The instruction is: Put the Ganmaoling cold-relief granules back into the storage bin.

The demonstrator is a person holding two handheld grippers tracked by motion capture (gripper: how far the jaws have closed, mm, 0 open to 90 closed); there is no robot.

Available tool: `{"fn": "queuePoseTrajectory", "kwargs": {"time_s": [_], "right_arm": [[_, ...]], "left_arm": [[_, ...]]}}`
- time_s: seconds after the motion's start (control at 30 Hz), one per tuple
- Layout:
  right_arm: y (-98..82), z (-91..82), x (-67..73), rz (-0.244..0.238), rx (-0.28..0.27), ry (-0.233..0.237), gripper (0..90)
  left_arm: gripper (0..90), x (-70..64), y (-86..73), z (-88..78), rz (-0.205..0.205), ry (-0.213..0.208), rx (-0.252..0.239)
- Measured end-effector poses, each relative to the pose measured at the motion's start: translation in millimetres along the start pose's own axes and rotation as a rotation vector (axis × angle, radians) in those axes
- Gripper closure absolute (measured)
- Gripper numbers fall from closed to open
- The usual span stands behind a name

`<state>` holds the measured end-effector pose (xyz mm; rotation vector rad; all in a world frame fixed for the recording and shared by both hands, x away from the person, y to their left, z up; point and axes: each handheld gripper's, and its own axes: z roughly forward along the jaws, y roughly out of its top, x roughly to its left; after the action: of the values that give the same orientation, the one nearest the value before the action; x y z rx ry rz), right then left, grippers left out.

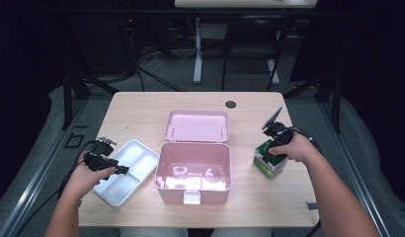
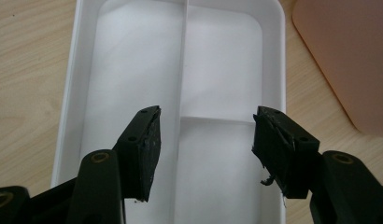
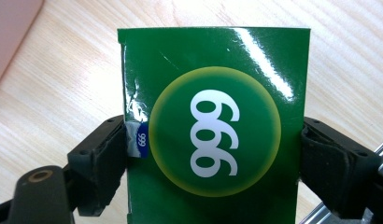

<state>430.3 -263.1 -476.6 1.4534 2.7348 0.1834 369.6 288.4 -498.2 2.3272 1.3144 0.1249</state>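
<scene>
Right tongs [image 3: 213, 149] clamp green box [image 3: 213, 140]; left tongs [image 2: 206, 140] gape over white tray [image 2: 273, 56]

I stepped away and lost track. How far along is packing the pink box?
Done: the pink box stands open, lid back, with nothing packed inside that I can make out. In hand: the right gripper is clamped on the green carton. The left gripper hovers open over the empty white tray. Left: everything else, probably.

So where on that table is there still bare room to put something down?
The far strip behind the pink box's open lid is bare, apart from a small hole. The far left corner beyond the white tray is free too. The near half is crowded: tray, box and green carton with both hands.
</scene>
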Motion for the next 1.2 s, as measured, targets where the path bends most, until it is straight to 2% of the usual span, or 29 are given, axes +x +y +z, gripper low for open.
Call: {"fn": "queuePoseTrajectory", "kwargs": {"time_s": [0.47, 0.83, 1.0, 1.2], "right_arm": [[2.1, -30.3, 11.5, -0.061, -0.017, -0.021, 15.1], [6.4, -61.4, 23.3, -0.069, -0.035, -0.016, 15.1], [8.1, -74.0, 28.1, -0.09, -0.058, -0.01, 15.2], [9.3, -87.9, 38.9, -0.166, -0.072, -0.007, 15.2]], "left_arm": [[41.4, 0.3, -0.5, -0.8, -0.005, -0.001, -0.005], [41.4, -0.3, -0.7, -0.8, -0.01, -0.002, -0.006], [41.4, -0.3, -0.7, -0.9, -0.01, -0.01, -0.007], [41.4, -0.2, -0.9, -1.1, -0.011, -0.016, -0.009]]}}
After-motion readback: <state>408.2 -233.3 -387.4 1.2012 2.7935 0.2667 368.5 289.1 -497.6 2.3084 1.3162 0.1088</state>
